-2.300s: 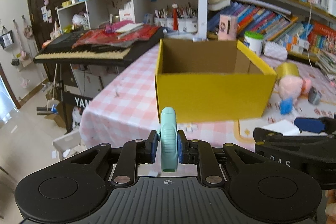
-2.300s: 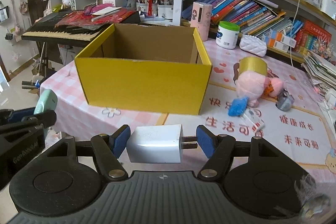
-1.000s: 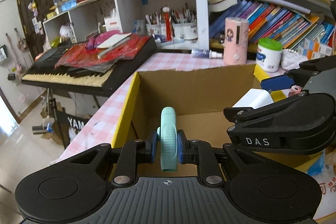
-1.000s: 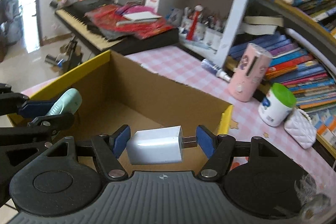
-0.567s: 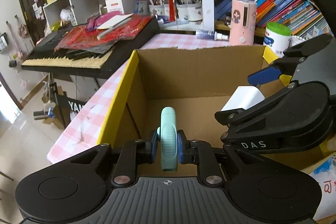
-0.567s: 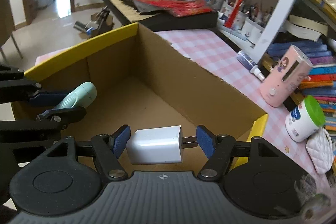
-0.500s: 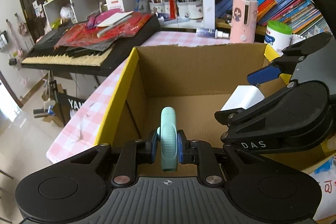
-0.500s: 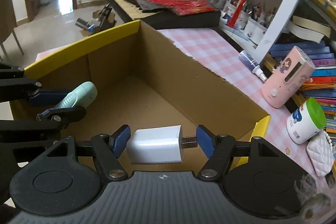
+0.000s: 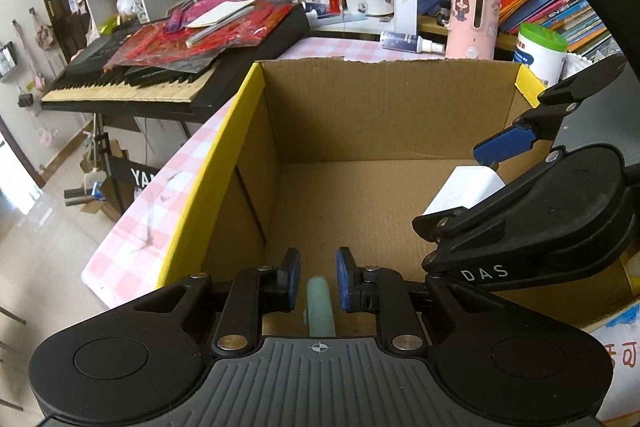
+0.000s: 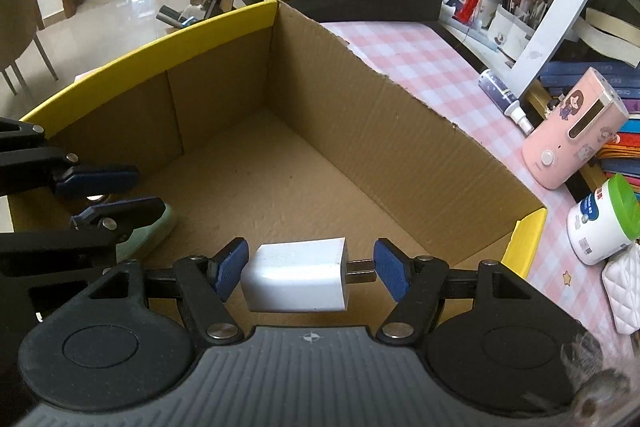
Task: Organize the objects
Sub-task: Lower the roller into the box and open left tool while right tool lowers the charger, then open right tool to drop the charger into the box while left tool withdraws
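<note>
My left tongs [image 9: 316,279] now stand apart, both blue pads clear of the slim mint-green plastic gadget [image 9: 320,303] they were clamping half a second ago. The gadget has slipped down between the pads and looks blurred in the left wrist view. In the right wrist view it sits low against the near left corner of the open cardboard box with yellow outer walls [image 9: 392,107], just under my left tongs. I cannot tell whether it has settled on the floor of the box or is still dropping. Either way I judge that first item as delivered.

The box stands at the left edge of the pink-and-white checked surface [image 10: 420,59]. A second ago it was further ahead of me, and now both tongs hang over its inside.

My right tongs [image 10: 310,267] are about half open and clamped on the white square plug-in charger [image 10: 296,277], one pad on its body and the other on its metal prongs. The charger hangs above the near right part of the box floor, touching neither the floor nor a wall. I judge that letting it go there is what remains of this step.
</note>
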### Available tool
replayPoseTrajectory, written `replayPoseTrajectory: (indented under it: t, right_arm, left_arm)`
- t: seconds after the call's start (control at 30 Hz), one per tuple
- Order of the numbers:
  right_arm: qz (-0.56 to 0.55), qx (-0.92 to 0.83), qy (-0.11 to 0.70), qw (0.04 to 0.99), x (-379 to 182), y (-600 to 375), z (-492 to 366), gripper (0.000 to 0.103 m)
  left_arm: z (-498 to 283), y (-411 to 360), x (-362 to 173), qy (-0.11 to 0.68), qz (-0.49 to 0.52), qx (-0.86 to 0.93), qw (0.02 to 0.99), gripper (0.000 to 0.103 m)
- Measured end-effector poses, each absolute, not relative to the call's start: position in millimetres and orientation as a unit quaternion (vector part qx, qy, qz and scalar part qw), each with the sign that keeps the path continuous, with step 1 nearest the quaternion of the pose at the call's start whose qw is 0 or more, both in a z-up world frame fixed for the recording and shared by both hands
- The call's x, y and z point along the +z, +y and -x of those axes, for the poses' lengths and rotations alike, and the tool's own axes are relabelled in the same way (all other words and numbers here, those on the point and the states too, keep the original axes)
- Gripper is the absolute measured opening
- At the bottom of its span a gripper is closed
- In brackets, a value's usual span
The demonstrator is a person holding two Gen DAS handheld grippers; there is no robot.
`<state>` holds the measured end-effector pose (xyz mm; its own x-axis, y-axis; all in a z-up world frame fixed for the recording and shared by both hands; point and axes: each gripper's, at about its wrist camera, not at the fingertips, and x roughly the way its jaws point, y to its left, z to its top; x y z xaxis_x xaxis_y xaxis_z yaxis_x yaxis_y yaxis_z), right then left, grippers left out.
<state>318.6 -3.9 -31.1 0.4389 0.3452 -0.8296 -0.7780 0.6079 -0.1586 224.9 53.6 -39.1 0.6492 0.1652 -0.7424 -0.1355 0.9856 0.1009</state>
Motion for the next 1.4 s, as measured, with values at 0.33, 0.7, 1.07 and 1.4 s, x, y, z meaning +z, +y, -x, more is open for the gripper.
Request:
replayPoseTrajectory:
  t: [0.33,0.7,1.07,1.4]
  right_arm:
    - [0.27,0.349,0.397,0.805,-30.8,-6.3,-318.2,0.067]
    - [0.197,0.302,0.365,0.858,-3.4,-30.4,-313.1,0.081]
    - [0.124,0.178,0.266,0.939,37.8,-55.7,-253.8,0.09]
    - [0.088,0.109,0.223,0.965,41.0,-61.5,-185.9,0.094]
  left_arm:
    - [-221.1,51.2,-35.1,0.403,-0.013,0.086,0.911,0.023]
    - [-198.0,55.2,-14.1,0.367,0.008,0.082,0.927,0.069]
    - [-162.5,67.5,6.6,0.32,0.017,0.099,0.942,0.086]
    - [-126.9,87.1,10.8,0.304,0.025,0.12,0.945,0.087]
